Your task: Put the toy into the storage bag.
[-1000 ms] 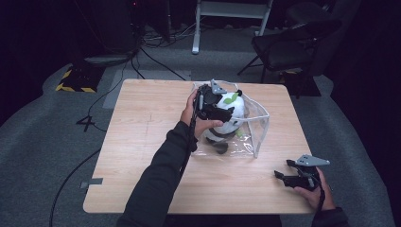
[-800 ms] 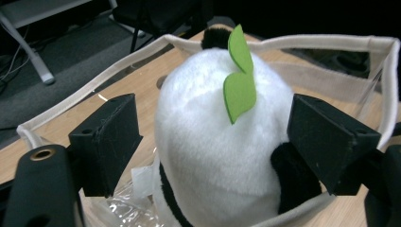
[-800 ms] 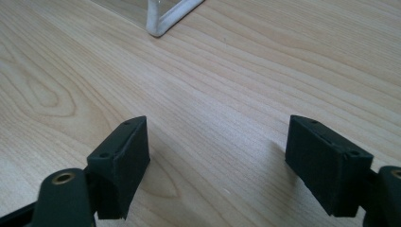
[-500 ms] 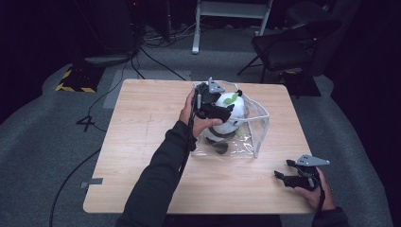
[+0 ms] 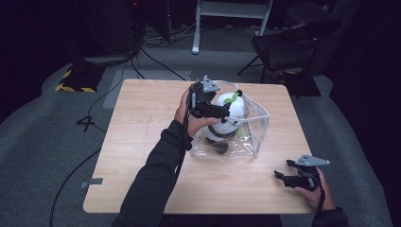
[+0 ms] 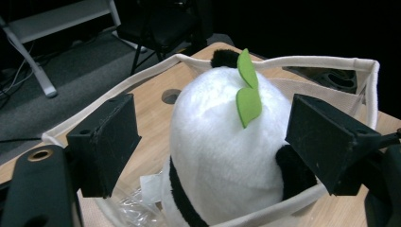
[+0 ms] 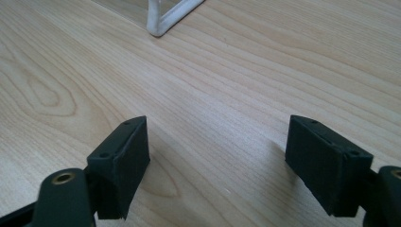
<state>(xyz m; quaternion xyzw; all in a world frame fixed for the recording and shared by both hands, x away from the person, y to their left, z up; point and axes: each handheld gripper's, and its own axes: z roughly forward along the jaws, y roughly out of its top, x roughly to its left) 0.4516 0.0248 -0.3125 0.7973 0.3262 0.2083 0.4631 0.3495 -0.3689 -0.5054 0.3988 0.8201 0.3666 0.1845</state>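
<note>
1. A plush panda toy (image 5: 227,116) with a green felt sprout (image 6: 247,90) on its white head sits inside a clear plastic bag (image 5: 253,137) trimmed in cream piping, near the middle of a light wooden table (image 5: 142,156), toward its far side.
2. The left gripper (image 5: 218,111), held in a person's left hand (image 5: 189,116), reaches over the bag's open top, with its black jaws on either side of the panda's head.
3. In the left gripper view the jaws stand well apart: the right-hand jaw sits against a black ear and the bag's rim (image 6: 142,78), while a gap of table shows between the left-hand jaw and the white plush. They have just been opening a little around the head and do not clamp it.
4. The right gripper (image 5: 286,177) rests in the person's right hand (image 5: 314,189) at the near right corner of the table, well apart from the bag.
5. In the right gripper view its jaws gape wide over bare wood, with nothing between them; one piped corner of the bag (image 7: 163,21) shows farther off.
</note>
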